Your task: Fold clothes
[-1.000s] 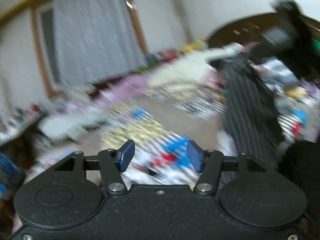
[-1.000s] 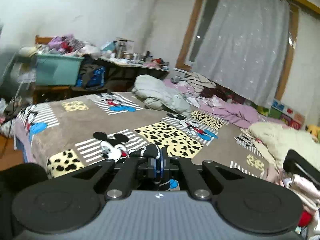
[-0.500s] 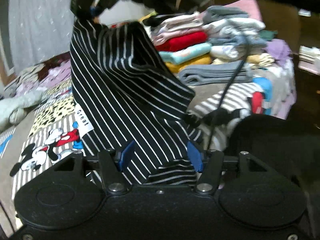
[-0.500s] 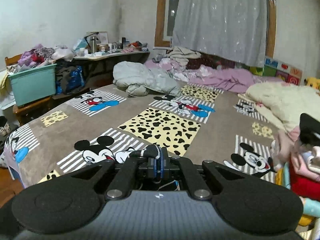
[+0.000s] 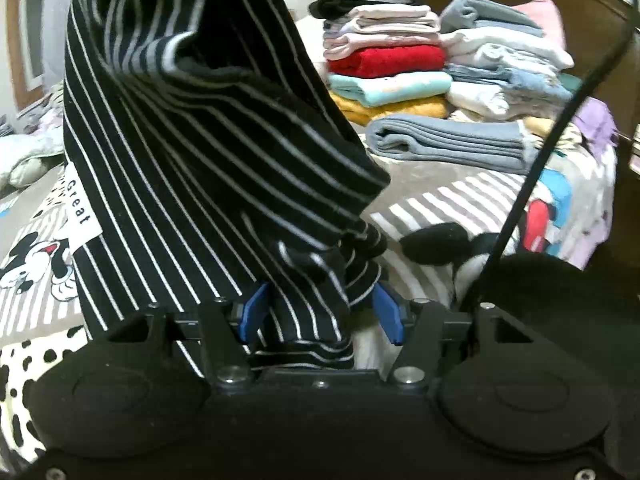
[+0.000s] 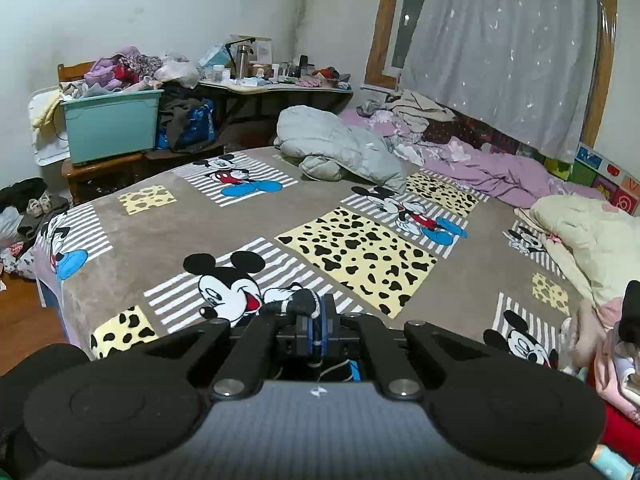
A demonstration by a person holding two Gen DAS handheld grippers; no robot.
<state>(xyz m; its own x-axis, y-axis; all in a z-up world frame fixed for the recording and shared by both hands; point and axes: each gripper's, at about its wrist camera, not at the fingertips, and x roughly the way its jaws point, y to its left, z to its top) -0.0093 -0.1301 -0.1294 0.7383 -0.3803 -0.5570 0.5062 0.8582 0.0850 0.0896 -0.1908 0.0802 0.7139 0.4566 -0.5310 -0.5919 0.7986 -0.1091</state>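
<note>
Bedspread [image 6: 168, 216] w/ cartoon mice is lying bare, stacks of folded clothes [image 5: 424, 92] at 1 o'clock. Striped garment [image 5: 192, 152] is being hung from right gripper [image 6: 318, 316], pinched shut on a bit of it; left gripper [image 5: 320, 316] is spread around its lower hem, not yet gripped. Hem should be caught squarely before spreading flat.

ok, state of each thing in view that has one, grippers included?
Black white-striped knit garment: unfolded, hanging, lower end between left pads.
Left hand-held gripper: open, pads not pressing.
Right hand-held gripper: shut on a bit of striped fabric.
Stacked clothes on bed: folded.
Grey padded jacket: crumpled, unfolded.
</note>
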